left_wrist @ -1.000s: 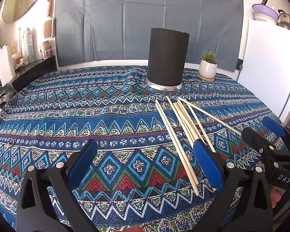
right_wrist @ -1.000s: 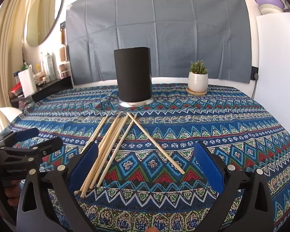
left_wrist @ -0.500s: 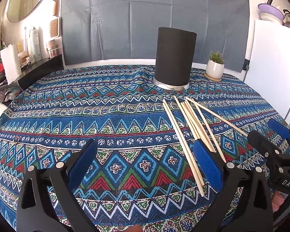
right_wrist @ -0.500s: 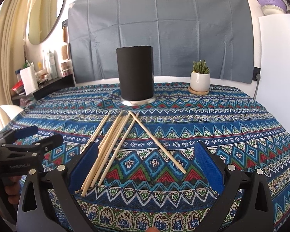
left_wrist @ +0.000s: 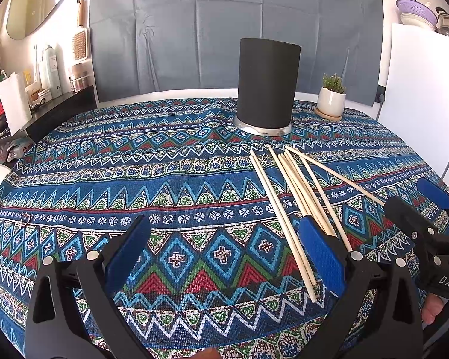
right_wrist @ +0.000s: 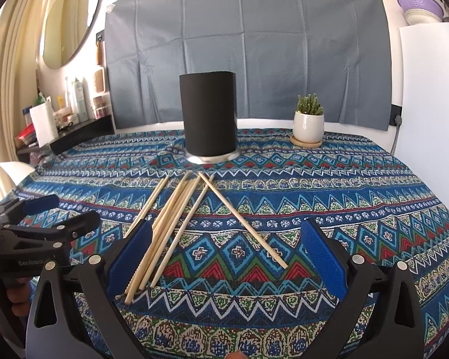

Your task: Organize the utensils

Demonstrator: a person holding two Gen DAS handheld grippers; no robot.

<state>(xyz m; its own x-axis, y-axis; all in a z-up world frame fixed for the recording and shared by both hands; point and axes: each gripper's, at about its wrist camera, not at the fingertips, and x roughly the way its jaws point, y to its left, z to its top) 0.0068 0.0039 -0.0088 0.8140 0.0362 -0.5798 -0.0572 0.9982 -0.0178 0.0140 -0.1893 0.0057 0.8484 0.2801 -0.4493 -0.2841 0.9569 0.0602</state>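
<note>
Several pale wooden chopsticks (left_wrist: 293,191) (right_wrist: 176,209) lie fanned on the patterned tablecloth, their far tips close to a tall black cylindrical holder (left_wrist: 268,85) (right_wrist: 208,116) with a silver base. My left gripper (left_wrist: 224,251) is open above the cloth, to the left of the sticks, and its right finger overlaps their near ends. My right gripper (right_wrist: 227,248) is open over the near ends of the sticks, with one stray stick lying between its fingers. Each gripper shows at the edge of the other's view, the right gripper (left_wrist: 416,200) and the left gripper (right_wrist: 63,212), both with fingers apart.
A small succulent in a white pot (left_wrist: 332,98) (right_wrist: 308,122) stands on a coaster right of the holder. A white appliance (left_wrist: 425,104) rises beyond the table's right edge. A dark shelf with bottles (right_wrist: 71,104) sits at the left, and a grey cloth hangs behind.
The left gripper's view has shifted so the holder and sticks sit further right and higher in frame. The right gripper has barely moved. Nothing was grasped.
</note>
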